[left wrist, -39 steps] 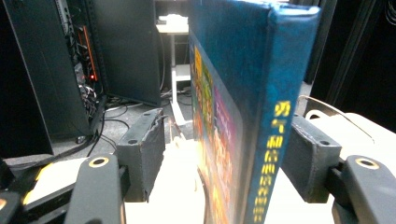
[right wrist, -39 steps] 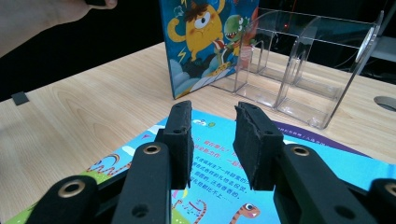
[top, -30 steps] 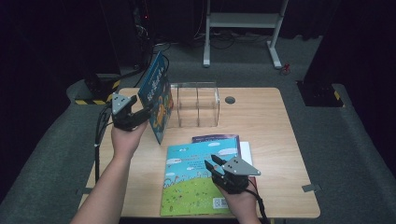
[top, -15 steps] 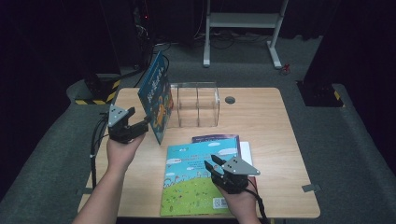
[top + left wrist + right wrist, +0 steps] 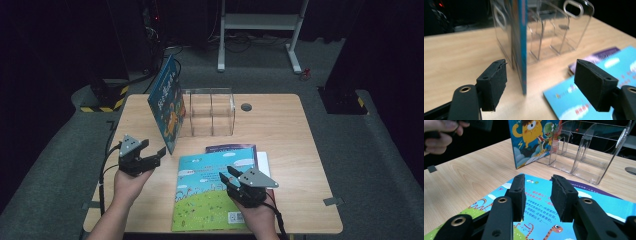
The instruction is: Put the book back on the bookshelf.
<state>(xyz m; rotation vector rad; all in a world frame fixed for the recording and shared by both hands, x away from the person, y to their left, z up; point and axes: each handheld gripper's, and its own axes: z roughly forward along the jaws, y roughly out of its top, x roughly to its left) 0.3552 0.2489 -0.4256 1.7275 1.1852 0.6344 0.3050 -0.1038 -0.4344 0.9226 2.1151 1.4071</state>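
Since a second ago our left gripper has come away from the blue monster picture book and sunk toward the wooden table, and its jaws have just been opening. We see them standing wide apart with nothing pressed between the pads; in the left gripper view the book's thin edge rises beyond the gap, touching neither pad.

We find the monster book standing upright and slightly tilted, leaning against the left end of the clear acrylic organizer at the back of the table. Our left hand sits low over the table's left side, near the book's lower corner.

Our right gripper has stayed put over the cartoon-landscape book, which lies flat near the front edge on top of a purple book. In the right gripper view its jaws are a little apart, pressing on nothing, with the flat book's cover below them.
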